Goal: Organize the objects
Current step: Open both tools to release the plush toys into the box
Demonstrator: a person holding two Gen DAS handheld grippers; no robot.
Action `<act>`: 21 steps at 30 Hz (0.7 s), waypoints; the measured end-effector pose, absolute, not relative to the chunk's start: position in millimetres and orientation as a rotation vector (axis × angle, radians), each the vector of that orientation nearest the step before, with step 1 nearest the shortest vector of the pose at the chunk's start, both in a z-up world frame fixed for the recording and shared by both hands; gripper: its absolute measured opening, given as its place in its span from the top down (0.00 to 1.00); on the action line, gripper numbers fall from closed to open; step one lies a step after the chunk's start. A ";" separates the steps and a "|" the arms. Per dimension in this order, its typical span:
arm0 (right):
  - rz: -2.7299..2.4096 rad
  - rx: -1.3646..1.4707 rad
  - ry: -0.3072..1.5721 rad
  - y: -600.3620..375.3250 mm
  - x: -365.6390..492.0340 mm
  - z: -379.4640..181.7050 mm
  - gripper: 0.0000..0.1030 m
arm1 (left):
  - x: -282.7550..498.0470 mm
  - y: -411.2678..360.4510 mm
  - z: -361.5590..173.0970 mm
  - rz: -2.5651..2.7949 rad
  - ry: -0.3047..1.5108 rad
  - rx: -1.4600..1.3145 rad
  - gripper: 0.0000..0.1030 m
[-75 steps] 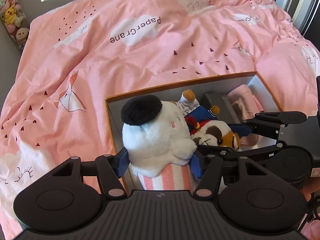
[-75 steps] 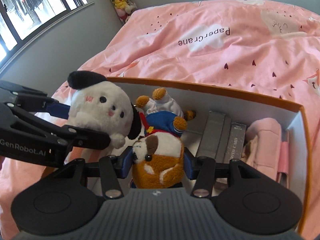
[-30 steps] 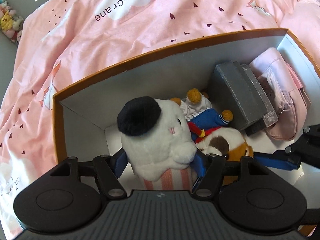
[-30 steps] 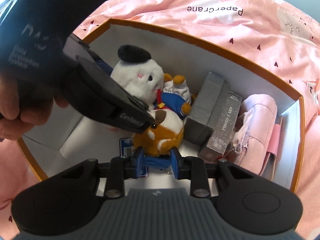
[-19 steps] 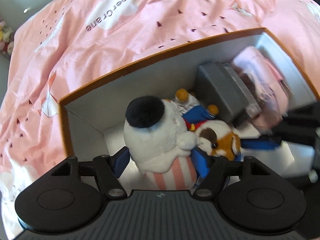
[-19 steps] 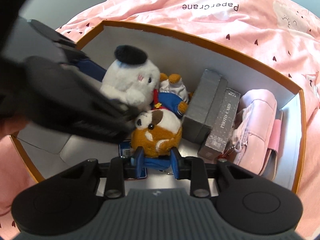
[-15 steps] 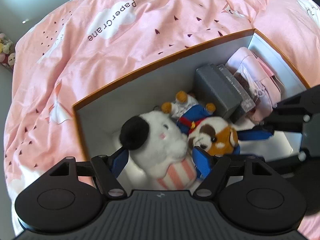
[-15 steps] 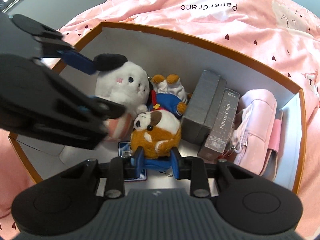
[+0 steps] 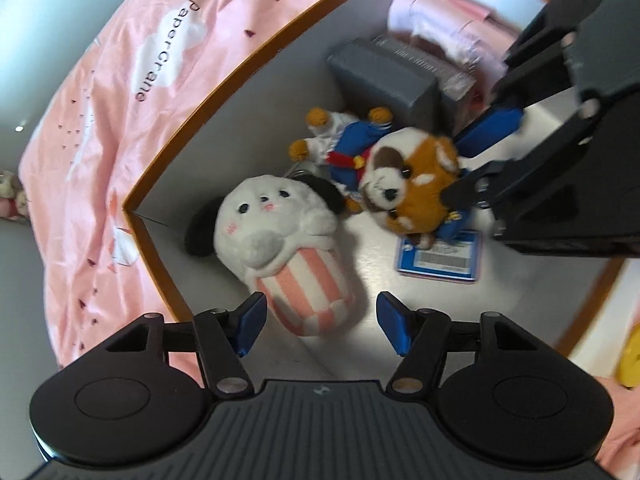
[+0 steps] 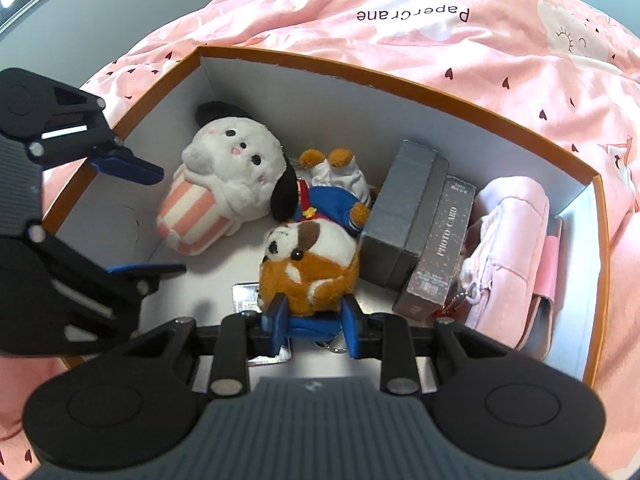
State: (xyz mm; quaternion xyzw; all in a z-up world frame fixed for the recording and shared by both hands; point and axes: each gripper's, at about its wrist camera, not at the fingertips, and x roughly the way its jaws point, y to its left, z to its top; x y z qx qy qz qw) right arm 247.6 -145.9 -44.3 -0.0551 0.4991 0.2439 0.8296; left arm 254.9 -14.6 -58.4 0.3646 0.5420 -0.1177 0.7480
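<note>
Plush toys point(image 10: 308, 264): 3 in box point(image 10: 360, 76) | left hand-held gripper point(image 9: 318, 322) released | right hand-held gripper point(image 10: 314, 326) grasping one

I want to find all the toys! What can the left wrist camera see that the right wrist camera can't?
Only the left wrist view shows a yellow thing outside the box, too cut off to name, and the whole blue card on the box floor.

Only the right wrist view shows the words PHOTO CARD on the glittery box, and the pink pouch sharp and whole.

Both show the white puppy plush lying free, the open left claw, the brown-and-white dog plush pinched in the right claw, the sailor plush and the orange-rimmed box.
</note>
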 end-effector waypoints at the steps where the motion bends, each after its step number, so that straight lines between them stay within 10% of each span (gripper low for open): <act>1: 0.518 -0.116 1.060 -144.7 248.5 -45.2 0.70 | 256.8 -14.5 -60.6 -0.248 1.186 0.805 0.36; 11: 0.497 -0.044 1.040 -138.5 265.9 -49.7 0.72 | 269.6 -9.7 -68.6 -0.236 1.193 0.750 0.53; 21: 0.495 -0.040 1.037 -142.7 251.6 -40.9 0.71 | 268.9 -2.3 -65.7 -0.228 1.178 0.713 0.48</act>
